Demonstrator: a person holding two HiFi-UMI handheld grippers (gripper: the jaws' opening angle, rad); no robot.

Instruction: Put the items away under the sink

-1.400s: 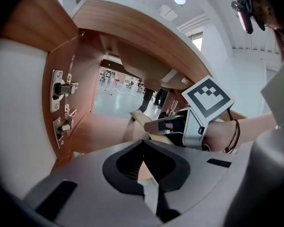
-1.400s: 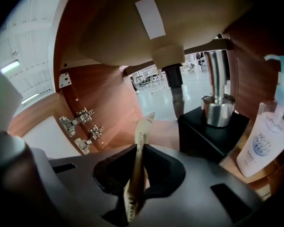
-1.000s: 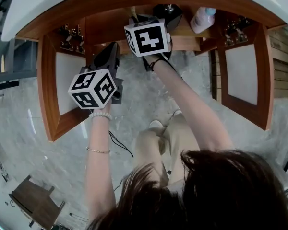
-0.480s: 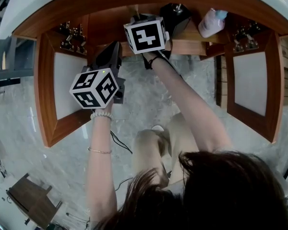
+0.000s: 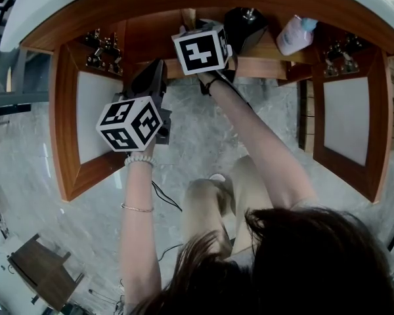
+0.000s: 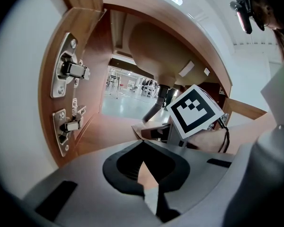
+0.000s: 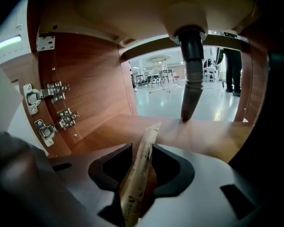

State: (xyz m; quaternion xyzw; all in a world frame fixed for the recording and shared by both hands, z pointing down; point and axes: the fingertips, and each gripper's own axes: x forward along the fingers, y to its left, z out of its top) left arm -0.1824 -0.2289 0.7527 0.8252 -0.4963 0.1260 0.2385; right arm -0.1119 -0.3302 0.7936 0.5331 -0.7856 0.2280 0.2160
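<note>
Right gripper (image 7: 142, 148): centre frame, jaws just opened, brown packet (image 7: 141, 170) loose between them.
Left gripper (image 6: 144, 160): closed, empty.

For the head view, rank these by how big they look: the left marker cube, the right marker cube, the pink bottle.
1. Left marker cube: looks largest, but it is nearer the camera, so its lead over the other cube is unsure.
2. Right marker cube.
3. Pink bottle: clearly smallest.

The cabinet (image 7: 99, 79) is reddish-brown wood with a smooth satin sheen, its hinges (image 7: 47, 93) bright metal. The packet (image 7: 139, 169) looks like matt tan paper, the drain pipe (image 7: 191, 74) dull dark plastic, the floor (image 5: 190, 151) polished grey stone.
</note>
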